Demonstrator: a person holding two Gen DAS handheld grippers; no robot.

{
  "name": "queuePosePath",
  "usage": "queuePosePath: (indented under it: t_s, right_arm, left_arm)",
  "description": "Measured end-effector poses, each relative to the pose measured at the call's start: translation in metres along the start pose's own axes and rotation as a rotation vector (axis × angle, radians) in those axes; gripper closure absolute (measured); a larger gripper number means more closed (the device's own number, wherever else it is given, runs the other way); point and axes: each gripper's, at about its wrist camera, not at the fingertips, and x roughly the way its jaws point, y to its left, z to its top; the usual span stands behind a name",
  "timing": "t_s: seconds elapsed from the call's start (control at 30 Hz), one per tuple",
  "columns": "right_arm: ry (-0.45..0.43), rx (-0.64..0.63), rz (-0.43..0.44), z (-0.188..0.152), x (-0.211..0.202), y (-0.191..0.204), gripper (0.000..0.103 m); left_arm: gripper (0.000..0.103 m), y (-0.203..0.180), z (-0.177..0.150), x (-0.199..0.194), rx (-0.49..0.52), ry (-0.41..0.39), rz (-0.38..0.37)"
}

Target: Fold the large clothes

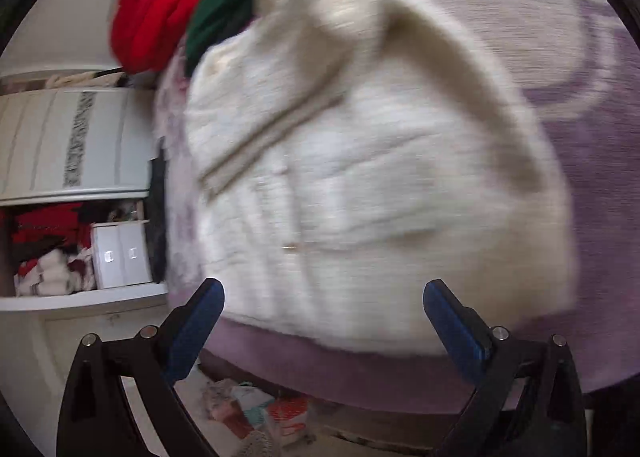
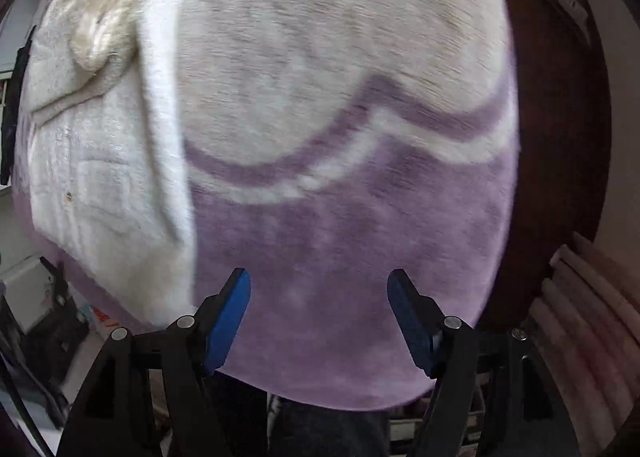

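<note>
Blue pads on the left gripper (image 1: 324, 297) stand wide apart with nothing between them, and they hang just above the near edge of a cream garment (image 1: 360, 185), a thick, fuzzy piece of clothing spread over a purple and white blanket (image 1: 600, 185). Both pictures are smeared by motion, so fine detail on the cloth is hard to read. Across the garment's front run two tan stripes, and a fold of the same cream cloth rises along its far side. Seen from the right wrist, the garment (image 2: 100, 161) lies at the left of the blanket (image 2: 340, 241), its long straight edge running down the picture, with a crumpled paler patch near its top. The right gripper (image 2: 319, 305) is also parted, jaws empty, hanging over bare purple blanket to the right of the garment, not touching it. Beyond the garment in the left view sit a red cloth (image 1: 156, 13) and a dark green cloth (image 1: 224, 5), bunched side by side. Left of the blanket is a white shelf unit (image 1: 72, 145) with mixed clothes and a white box (image 1: 120, 255) on its lower shelf. Below the blanket's edge some colourful items lie on the floor, too blurred to name
</note>
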Motion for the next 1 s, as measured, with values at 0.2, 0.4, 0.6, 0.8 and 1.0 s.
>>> queuePosePath:
  t_s: [0.2, 0.4, 0.6, 0.8, 1.0]
  right_arm:
    - [0.051, 0.106, -0.086, -0.012, 0.003, -0.099, 0.030]
    - [0.035, 0.158, -0.081, 0.021, -0.007, -0.138, 0.030]
    - [-0.041, 0.025, 0.098, 0.067, -0.018, -0.089, 0.030]
    - [-0.126, 0.009, 0.584, 0.138, -0.038, -0.047, 0.001]
    - [-0.036, -0.069, 0.780, 0.207, -0.007, 0.030, 0.001]
  left_arm:
    - [0.000, -0.097, 0.015, 0.005, 0.100, 0.076, -0.061]
    - [0.005, -0.084, 0.026, 0.054, 0.018, 0.153, -0.003]
    - [0.090, -0.037, 0.034, 0.054, 0.017, 0.044, 0.109]
    - [0.089, -0.019, 0.026, 0.045, 0.025, 0.015, 0.161]
    - [0.089, -0.004, 0.027, 0.045, -0.026, 0.031, 0.126]
